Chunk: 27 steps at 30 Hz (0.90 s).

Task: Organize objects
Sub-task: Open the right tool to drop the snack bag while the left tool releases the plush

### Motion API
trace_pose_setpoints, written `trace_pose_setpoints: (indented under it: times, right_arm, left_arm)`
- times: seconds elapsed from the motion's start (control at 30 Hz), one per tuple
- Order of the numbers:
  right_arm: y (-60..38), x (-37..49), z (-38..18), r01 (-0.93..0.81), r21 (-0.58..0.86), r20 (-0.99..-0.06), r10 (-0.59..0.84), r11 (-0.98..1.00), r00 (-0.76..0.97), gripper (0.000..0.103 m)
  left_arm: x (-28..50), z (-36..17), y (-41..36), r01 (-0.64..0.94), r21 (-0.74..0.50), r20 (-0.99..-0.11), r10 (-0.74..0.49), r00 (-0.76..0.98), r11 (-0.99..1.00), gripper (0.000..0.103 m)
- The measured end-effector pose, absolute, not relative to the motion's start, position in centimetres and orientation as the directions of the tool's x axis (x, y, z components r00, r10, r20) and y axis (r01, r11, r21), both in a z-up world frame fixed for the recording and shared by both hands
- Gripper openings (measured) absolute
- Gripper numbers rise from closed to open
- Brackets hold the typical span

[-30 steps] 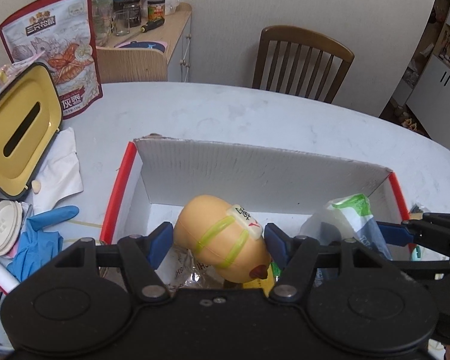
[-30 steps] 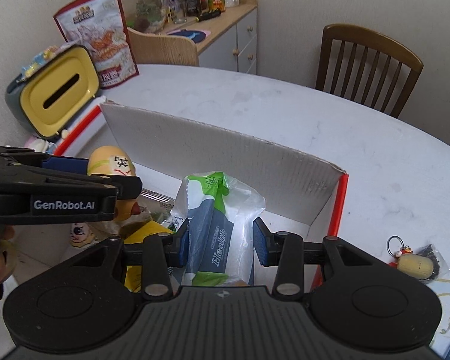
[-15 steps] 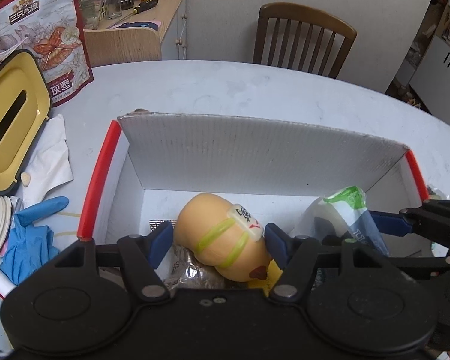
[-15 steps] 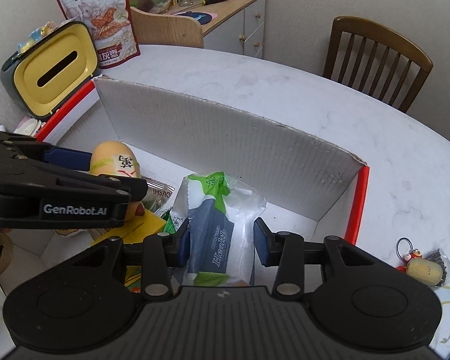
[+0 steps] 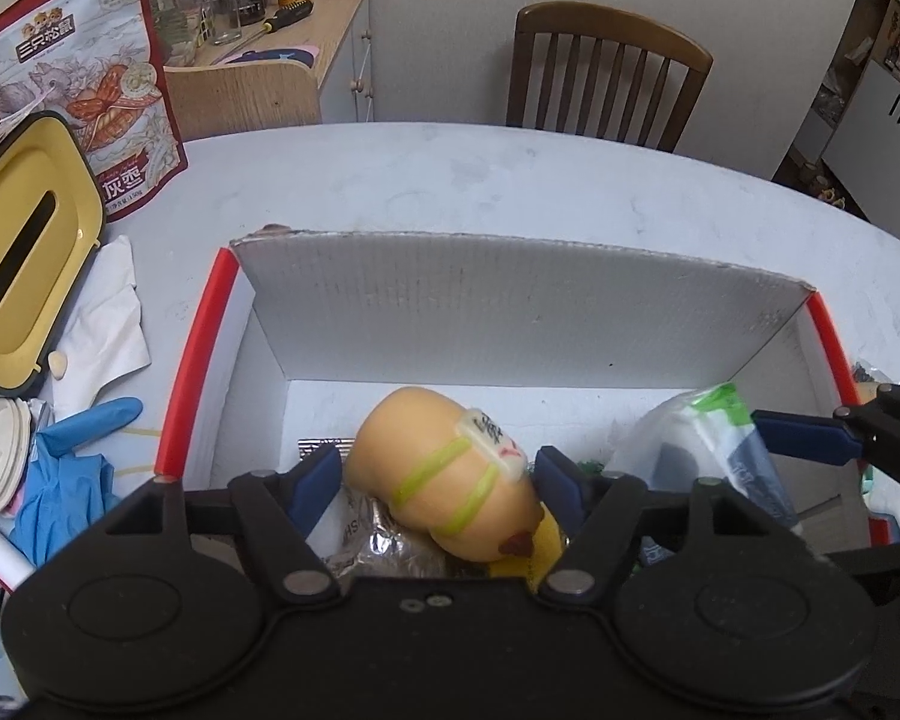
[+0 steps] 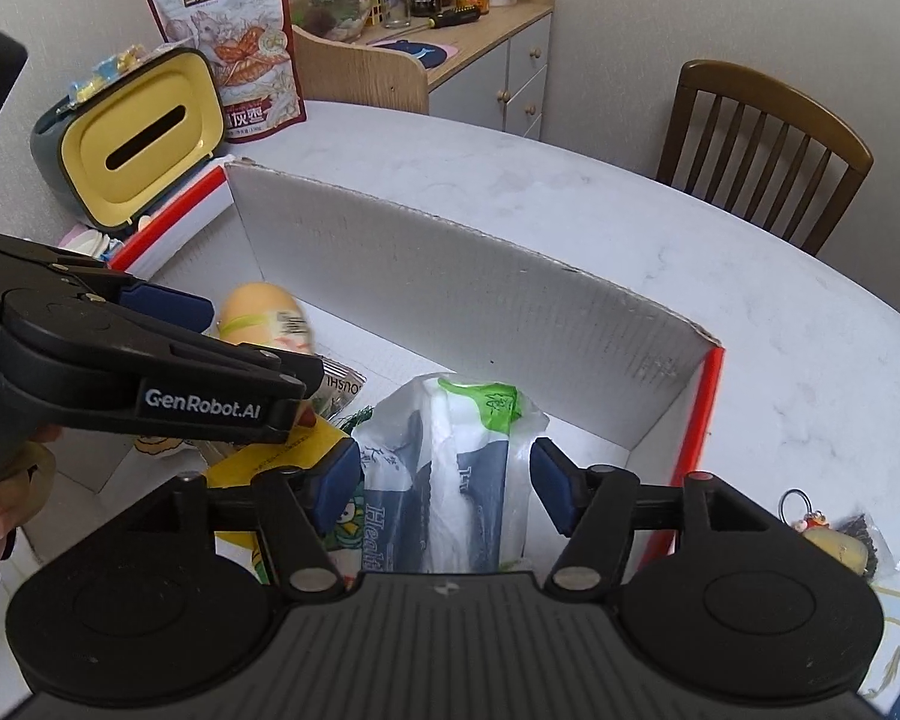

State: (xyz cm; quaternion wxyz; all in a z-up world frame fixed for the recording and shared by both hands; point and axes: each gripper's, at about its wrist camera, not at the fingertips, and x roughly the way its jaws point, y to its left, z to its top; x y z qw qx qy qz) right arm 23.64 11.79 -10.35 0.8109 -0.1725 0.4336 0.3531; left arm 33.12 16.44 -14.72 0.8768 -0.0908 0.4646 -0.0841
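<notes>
In the left wrist view the left gripper [image 5: 439, 480] sits low in the centre of the frame, over the open white box [image 5: 510, 312] with red edges that stands on the pale table [image 5: 510, 180]. Its blue fingers [image 5: 315, 477] are spread wide on either side of a peach-coloured toy [image 5: 444, 474] with green bands and a small label; the toy lies tilted inside the box on top of foil packets, and neither pad clearly touches it — released, not clamped. In the right wrist view the right gripper [image 6: 444, 489] is at the bottom centre, fingers [image 6: 555, 489] likewise parted around a white plastic bag [image 6: 450, 468] with green and blue print, which stands in the right part of the box with a gap showing at each pad. The left gripper crosses the left of that frame above the toy. To the upper left of the box a yellow-lidded tissue box [image 5: 24, 258] stands open beside a red snack pouch [image 5: 84, 84], with a blue glove [image 5: 66, 468] at the left edge. A wooden chair [image 5: 606, 72] stands at the far side of the table, and a small keychain [image 6: 810, 525] lies on the table right of the box.
</notes>
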Motion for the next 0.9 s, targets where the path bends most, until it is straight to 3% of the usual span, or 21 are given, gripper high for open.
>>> trace_pose_setpoints:
  times: [0.77, 0.9]
  right_arm:
    - [3.9, 20.2, -2.5, -0.710, 0.126, -0.702, 0.568, 0.693, 0.430, 0.062]
    - [2.0, 19.4, -1.7, -0.708, 0.131, -0.679, 0.584, 0.694, 0.446, 0.068]
  left_arm:
    - [27.1, -8.9, 15.2, 0.079, -0.253, -0.721, -0.242, 0.649, 0.964, 0.082]
    - [25.8, -7.8, 14.3, 0.090, -0.243, -0.708, -0.240, 0.664, 0.966, 0.084]
